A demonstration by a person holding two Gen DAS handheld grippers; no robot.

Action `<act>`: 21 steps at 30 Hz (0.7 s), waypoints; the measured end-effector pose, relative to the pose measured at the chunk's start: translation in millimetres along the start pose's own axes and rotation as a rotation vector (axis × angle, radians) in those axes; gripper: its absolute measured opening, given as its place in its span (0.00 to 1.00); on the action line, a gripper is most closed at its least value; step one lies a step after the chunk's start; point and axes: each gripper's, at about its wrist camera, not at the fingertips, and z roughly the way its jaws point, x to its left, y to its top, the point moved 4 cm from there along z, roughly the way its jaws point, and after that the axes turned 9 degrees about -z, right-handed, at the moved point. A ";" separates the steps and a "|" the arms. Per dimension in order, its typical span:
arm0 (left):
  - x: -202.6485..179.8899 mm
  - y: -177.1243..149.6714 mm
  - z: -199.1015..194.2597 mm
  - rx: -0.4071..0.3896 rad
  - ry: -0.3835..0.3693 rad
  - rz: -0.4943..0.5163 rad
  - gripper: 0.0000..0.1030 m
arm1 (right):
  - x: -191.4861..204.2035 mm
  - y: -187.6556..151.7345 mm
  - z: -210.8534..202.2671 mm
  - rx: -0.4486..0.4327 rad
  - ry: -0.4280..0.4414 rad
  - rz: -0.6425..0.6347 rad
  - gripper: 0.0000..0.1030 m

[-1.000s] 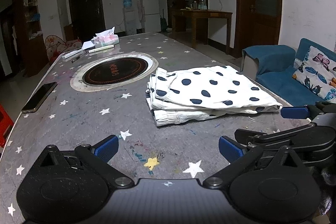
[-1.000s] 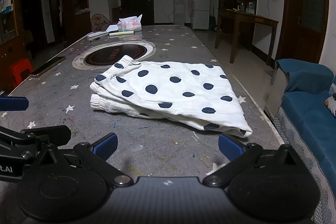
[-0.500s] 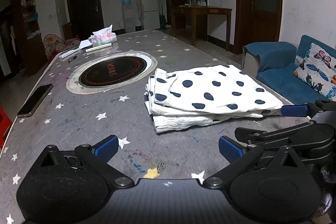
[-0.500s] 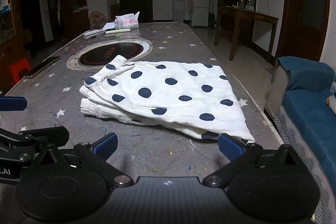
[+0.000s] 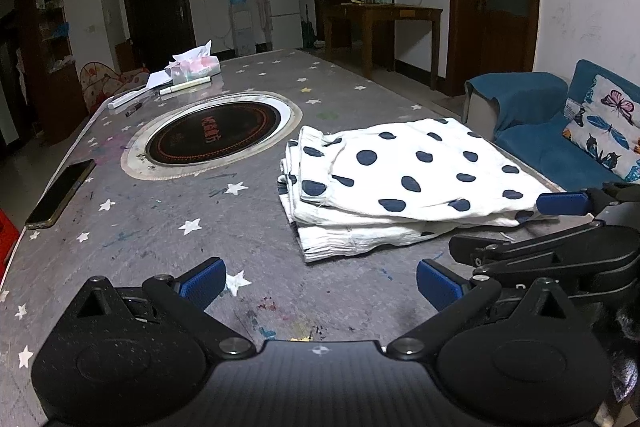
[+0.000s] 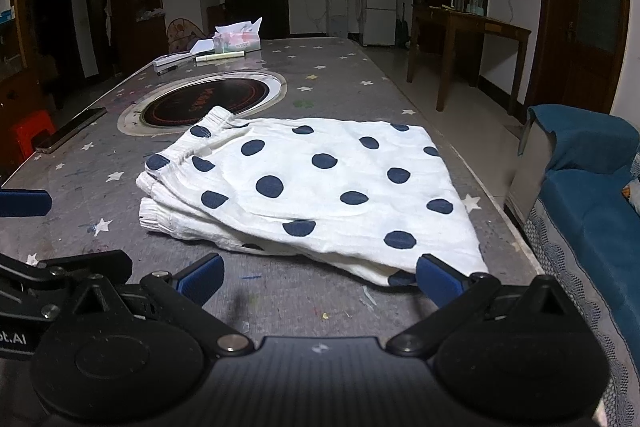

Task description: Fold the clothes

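While both tools hover low over grey star-print table [image 5: 168, 227], left gripper [image 5: 318, 281] spread wide, empty, at 6 o'clock. White navy-dotted folded garment [image 6: 320, 187] lies at 12 o'clock. Right gripper [image 6: 318, 279] spread, right finger touching hem corner. Likely next: pinch both layers, fold evenly.

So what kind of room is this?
Probably a home's living and dining room: a big star-patterned table with a built-in hotplate, a blue sofa beside it, and a fridge at the far wall.
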 end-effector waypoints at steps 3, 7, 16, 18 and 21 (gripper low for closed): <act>0.9 1.9 2.2 0.000 0.002 0.002 1.00 | -0.3 1.1 2.7 0.002 0.001 0.000 1.00; 2.3 4.0 4.6 -0.001 0.004 0.000 1.00 | -1.3 2.6 5.1 0.005 0.004 0.005 1.00; 2.0 7.8 6.9 -0.003 0.007 0.009 1.00 | -1.5 3.3 8.3 0.010 0.006 0.009 1.00; 1.7 8.4 7.4 -0.004 0.008 0.009 1.00 | -2.3 3.6 8.7 0.010 0.008 0.011 1.00; 1.1 9.0 8.0 -0.005 0.007 0.009 1.00 | -2.9 3.9 9.5 0.011 0.007 0.013 1.00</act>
